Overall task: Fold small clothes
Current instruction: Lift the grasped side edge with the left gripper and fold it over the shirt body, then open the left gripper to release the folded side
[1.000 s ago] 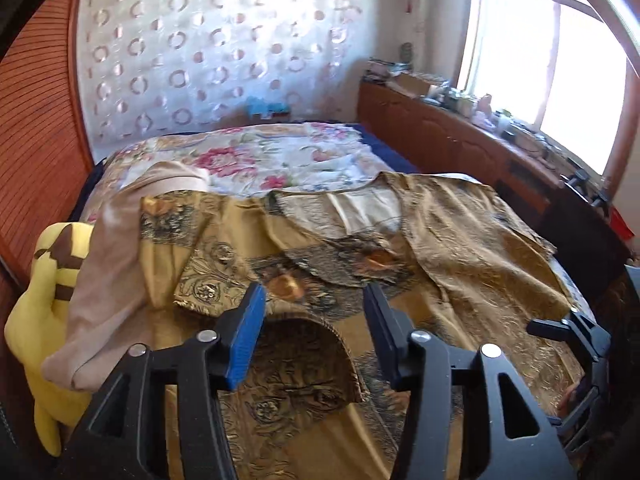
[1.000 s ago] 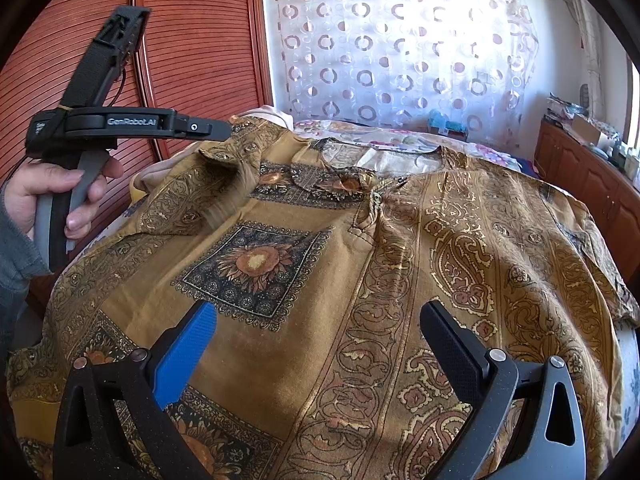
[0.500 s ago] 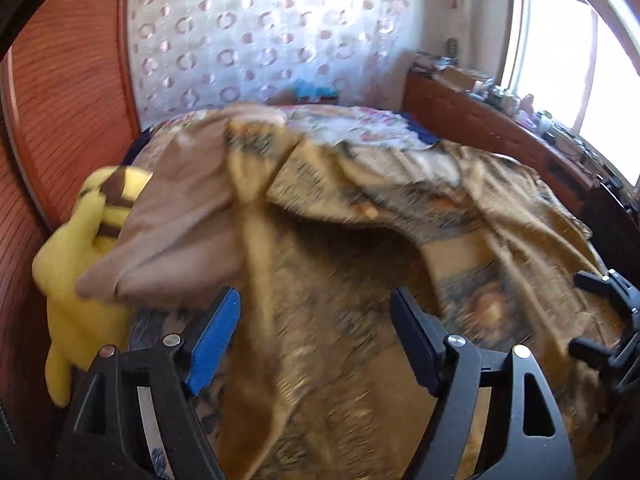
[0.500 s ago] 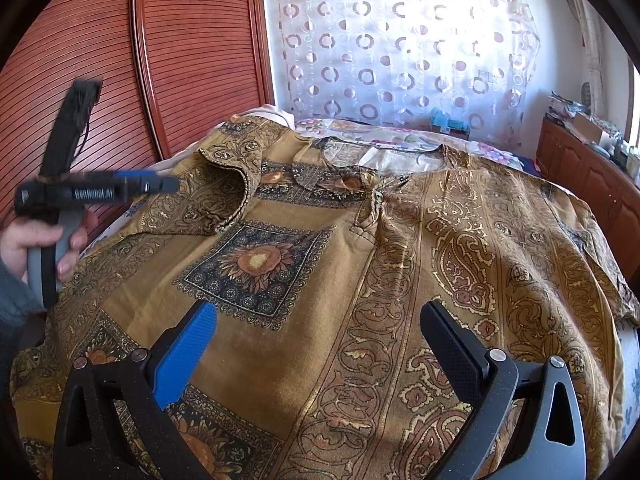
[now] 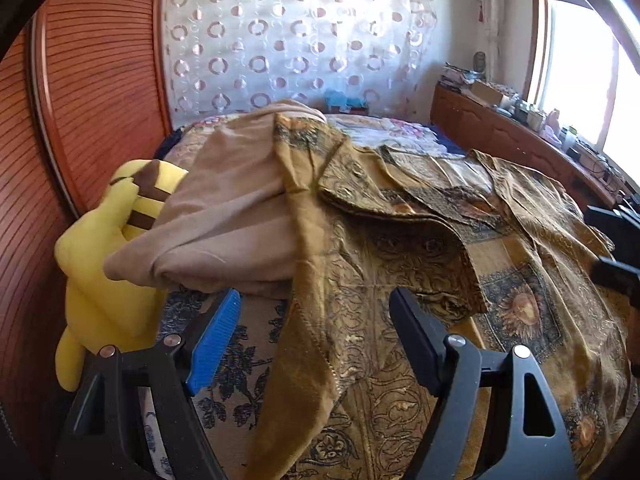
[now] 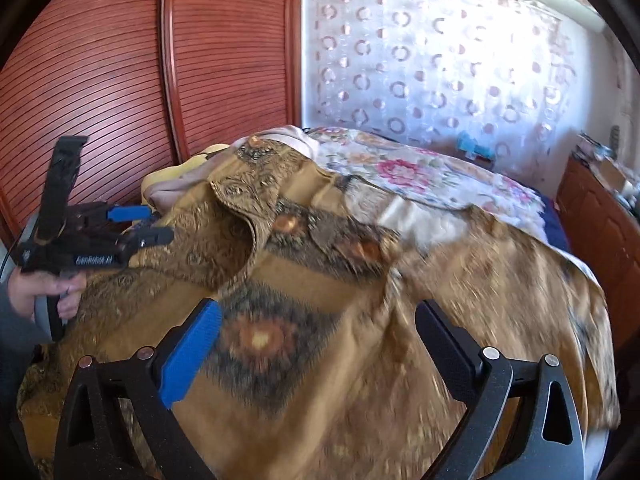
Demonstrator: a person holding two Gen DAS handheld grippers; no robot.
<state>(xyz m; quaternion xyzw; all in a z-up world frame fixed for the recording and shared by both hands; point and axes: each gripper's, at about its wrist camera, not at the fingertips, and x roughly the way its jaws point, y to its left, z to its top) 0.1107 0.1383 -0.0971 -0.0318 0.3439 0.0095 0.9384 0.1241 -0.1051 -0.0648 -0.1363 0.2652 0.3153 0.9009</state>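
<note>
Gold shirt point(image 5: 400, 264) spread across the bed point(image 6: 420, 172) — both my grippers empty.
My left gripper point(image 5: 314, 332) has just been opening; its jaws stand wide over the folded-in sleeve point(image 5: 360, 200), gripping nothing. My right gripper point(image 6: 316, 340) hovers open above the shirt front — fabric blurred.

Each gripper is built from black frame arms fastened with silver screws. One blue ribbed pad and one black pad are fitted per unit. White lettering is printed on the left gripper point(image 6: 138, 224) body. A grey sleeve point(image 6: 8, 320) is worn.
</note>
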